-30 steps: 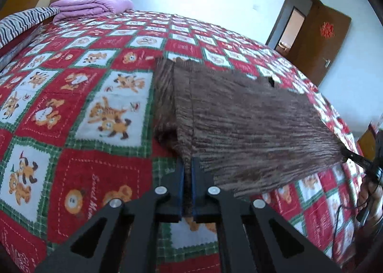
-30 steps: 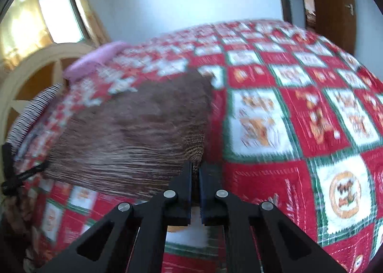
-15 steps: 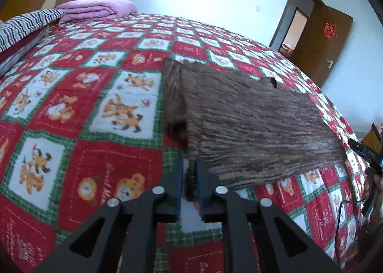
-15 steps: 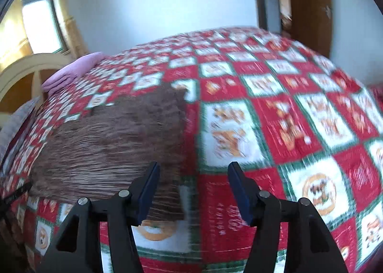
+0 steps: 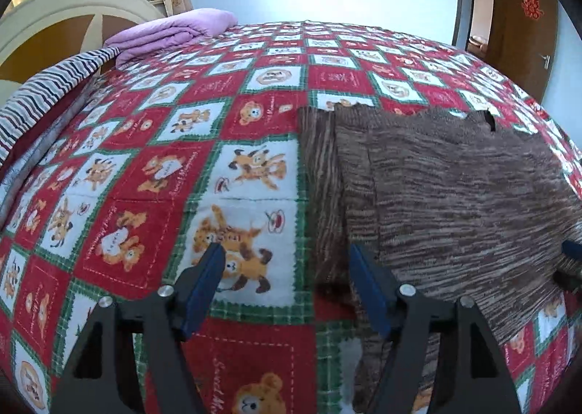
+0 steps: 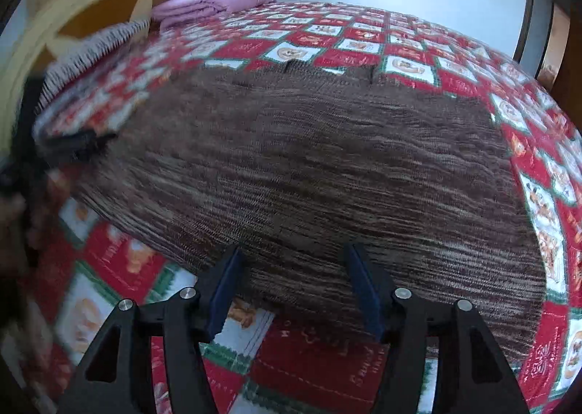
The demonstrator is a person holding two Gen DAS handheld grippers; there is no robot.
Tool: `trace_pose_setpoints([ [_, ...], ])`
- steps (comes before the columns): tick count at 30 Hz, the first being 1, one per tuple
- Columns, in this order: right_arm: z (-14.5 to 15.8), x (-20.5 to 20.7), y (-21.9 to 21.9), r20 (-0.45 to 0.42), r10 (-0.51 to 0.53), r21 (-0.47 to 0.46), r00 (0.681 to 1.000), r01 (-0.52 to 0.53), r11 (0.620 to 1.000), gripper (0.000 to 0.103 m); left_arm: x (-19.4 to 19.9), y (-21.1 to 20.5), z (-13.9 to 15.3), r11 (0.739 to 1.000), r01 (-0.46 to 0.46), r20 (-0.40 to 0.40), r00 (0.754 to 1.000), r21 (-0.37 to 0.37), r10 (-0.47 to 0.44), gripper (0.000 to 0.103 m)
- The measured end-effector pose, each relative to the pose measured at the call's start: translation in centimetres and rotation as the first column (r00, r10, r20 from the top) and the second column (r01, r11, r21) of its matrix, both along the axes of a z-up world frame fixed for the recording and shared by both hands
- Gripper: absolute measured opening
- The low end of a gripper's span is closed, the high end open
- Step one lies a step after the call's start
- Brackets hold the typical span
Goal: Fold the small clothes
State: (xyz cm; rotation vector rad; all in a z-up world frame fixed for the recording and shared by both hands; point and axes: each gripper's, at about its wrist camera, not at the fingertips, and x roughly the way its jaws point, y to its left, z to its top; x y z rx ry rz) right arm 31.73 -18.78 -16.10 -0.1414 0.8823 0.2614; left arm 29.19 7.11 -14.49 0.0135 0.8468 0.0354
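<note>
Both grippers are letting go of the brown knitted garment (image 5: 454, 196), which is lying flat on the bed's red-and-green teddy-bear quilt (image 5: 145, 167), folded into a broad rectangle with a narrower layer showing along its left edge.

The left gripper (image 5: 283, 268) has just been opening; its blue-padded fingers (image 5: 205, 279) are standing spread, the garment's left near corner lying between them unpinched. The right gripper (image 6: 293, 276) has also just been opening, and its fingers (image 6: 225, 283) are hanging apart over the garment's near edge (image 6: 309, 254) without pressing on it.

The step in hand looks like the release after laying a fold down. One fold seems done, yet the piece is still wide, so another fold is probably needed. The next move likely calls for each gripper to take a fresh pinch on an edge or corner, catching all layers together, then carrying that side across without dragging the lower layers askew.
</note>
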Motion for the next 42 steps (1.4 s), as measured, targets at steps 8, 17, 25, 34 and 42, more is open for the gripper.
trace_pose_setpoints([
  [8, 1.3, 0.2, 0.8, -0.004, -0.037, 0.049, 0.999, 0.037, 0.998, 0.070, 0.4, 1.9, -0.9, 0.995, -0.061, -0.040, 0.998, -0.081, 0.058, 0.095],
  [17, 0.9, 3.5, 8.9, -0.029, 0.077, 0.061, 0.997, -0.075, 0.995, 0.070, 0.4, 1.9, -1.0, 0.993, -0.070, -0.044, 0.997, -0.097, 0.066, 0.099],
  [25, -0.5, 2.9, 11.3, 0.004, 0.072, 0.020, 0.997, -0.072, 0.997, 0.071, 0.8, 2.3, -0.2, 0.990, -0.032, -0.034, 0.999, -0.137, 0.027, 0.098],
  [34, 0.7, 0.4, 13.1, 0.080, 0.107, 0.008, 0.991, -0.108, 0.994, 0.071, 3.0, 3.5, 1.5, 0.987, 0.008, 0.042, 0.999, -0.161, -0.001, 0.099],
  [42, 0.0, -2.0, 18.6, 0.134, 0.263, -0.178, 0.956, -0.238, 0.955, 0.071, 7.2, 3.4, -0.5, 0.935, 0.089, -0.026, 0.994, -0.344, -0.104, 0.099],
])
